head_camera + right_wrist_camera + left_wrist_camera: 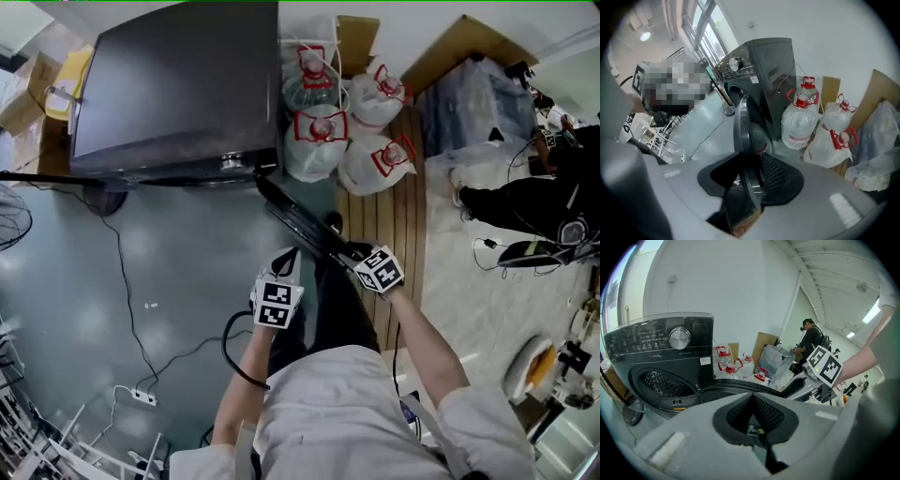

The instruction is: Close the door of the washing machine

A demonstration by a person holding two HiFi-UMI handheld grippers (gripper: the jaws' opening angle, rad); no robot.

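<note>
One washing machine point(178, 89) stands in the head view, its single door point(305, 225) swung open, with four water jugs point(319, 141) beside it. In the left gripper view, the left gripper point(753, 413) is clenched and empty. In the right gripper view, the right gripper point(750, 176) is spread, with the door's rim between its jaws.

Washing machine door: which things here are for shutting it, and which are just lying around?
For the job: washing machine, its open door, right gripper (jaws apart, astride the door's edge), left gripper (jaws shut, empty).
Just lying about: water jugs, floor cable, power strip, cardboard.
</note>
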